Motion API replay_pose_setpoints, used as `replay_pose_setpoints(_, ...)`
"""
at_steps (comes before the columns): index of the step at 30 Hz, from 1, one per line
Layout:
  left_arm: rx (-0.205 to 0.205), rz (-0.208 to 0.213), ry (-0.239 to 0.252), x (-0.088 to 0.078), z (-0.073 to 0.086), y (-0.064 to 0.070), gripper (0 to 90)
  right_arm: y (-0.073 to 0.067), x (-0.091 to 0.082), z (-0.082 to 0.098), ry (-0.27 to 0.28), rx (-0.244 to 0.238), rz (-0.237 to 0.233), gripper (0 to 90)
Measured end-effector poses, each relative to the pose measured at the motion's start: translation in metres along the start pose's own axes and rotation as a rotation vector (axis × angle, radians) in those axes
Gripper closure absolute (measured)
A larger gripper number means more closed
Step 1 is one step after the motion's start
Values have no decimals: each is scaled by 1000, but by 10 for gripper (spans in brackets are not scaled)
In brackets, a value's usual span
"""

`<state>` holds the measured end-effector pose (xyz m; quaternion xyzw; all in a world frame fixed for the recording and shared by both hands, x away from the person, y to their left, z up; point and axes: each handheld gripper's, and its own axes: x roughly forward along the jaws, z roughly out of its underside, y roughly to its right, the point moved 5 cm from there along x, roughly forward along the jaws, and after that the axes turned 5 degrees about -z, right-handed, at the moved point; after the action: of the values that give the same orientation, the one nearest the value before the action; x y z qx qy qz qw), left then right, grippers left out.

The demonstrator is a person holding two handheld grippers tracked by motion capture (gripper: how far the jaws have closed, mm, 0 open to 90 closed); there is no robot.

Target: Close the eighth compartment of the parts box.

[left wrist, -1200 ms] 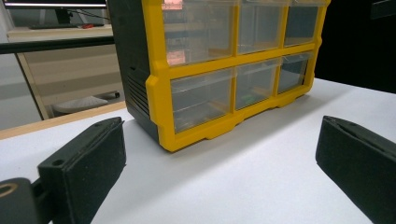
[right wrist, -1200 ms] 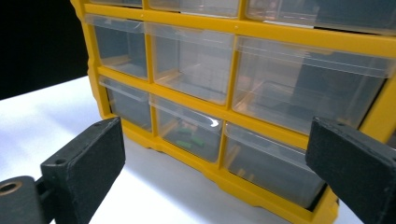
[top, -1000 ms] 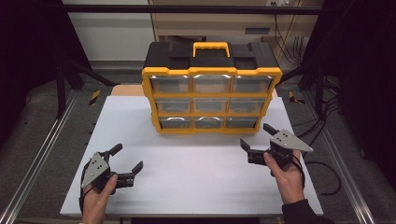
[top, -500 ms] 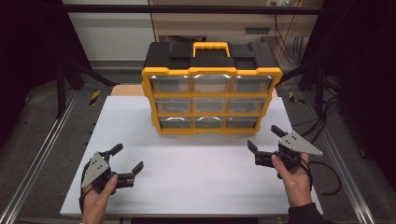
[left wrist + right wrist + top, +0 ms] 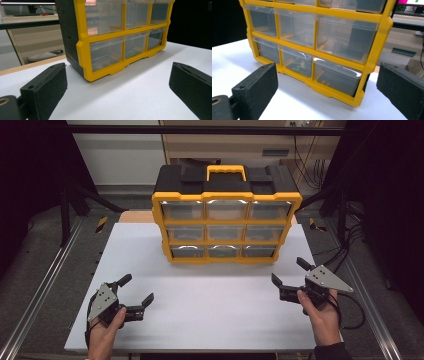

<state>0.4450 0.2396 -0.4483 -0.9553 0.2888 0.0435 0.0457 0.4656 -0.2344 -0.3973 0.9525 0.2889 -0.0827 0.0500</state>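
A yellow and black organizer cabinet (image 5: pixel 226 215) with clear plastic drawers and a yellow handle stands upright at the back middle of the white table (image 5: pixel 210 295). Small green items (image 5: pixel 298 67) lie in the bottom middle drawer. My left gripper (image 5: pixel 136 291) rests open near the table's front left, held by a hand, with nothing between its jaws. My right gripper (image 5: pixel 291 272) hovers open at the front right, a little in front of the cabinet's right corner, also holding nothing. The left gripper view faces the cabinet (image 5: pixel 120 37) from its left corner; the right gripper view faces the cabinet (image 5: pixel 317 42) from its right side.
Metal rails (image 5: pixel 40 290) run along both sides of the table. A wooden board (image 5: pixel 135 216) pokes out behind the table's back left. Cables (image 5: pixel 350 245) hang at the right. Open white surface lies between the two grippers.
My right gripper has drifted right and slightly toward the front edge, away from the cabinet. The left gripper has stayed put.
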Motion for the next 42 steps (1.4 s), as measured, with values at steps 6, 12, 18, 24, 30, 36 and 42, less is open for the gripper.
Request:
replay_pose_setpoints(6, 1, 2, 0, 0, 0, 0, 10, 7, -5, 6, -1, 19, 13, 38)
replay_pose_setpoints(12, 0, 3, -2, 0, 1, 0, 10, 14, -9, 14, 2, 28, 34, 40)
replay_pose_setpoints(18, 0, 4, -2, 1, 1, 1, 10, 22, -9, 24, -10, 27, 61, 41)
replay_pose_setpoints(24, 0, 4, -2, 1, 1, 1, 9, 26, -10, 33, -22, 35, 63, 41)
replay_pose_setpoints(30, 0, 4, -3, 1, 1, 1, 9, 27, -10, 41, -34, 42, 65, 41)
replay_pose_setpoints(36, 0, 5, -4, 1, 1, 1, 9, 28, -9, 45, -42, 48, 65, 46)
replay_pose_setpoints(42, 2, 6, -5, 1, 1, 1, 9, 27, -8, 50, -49, 52, 60, 46)
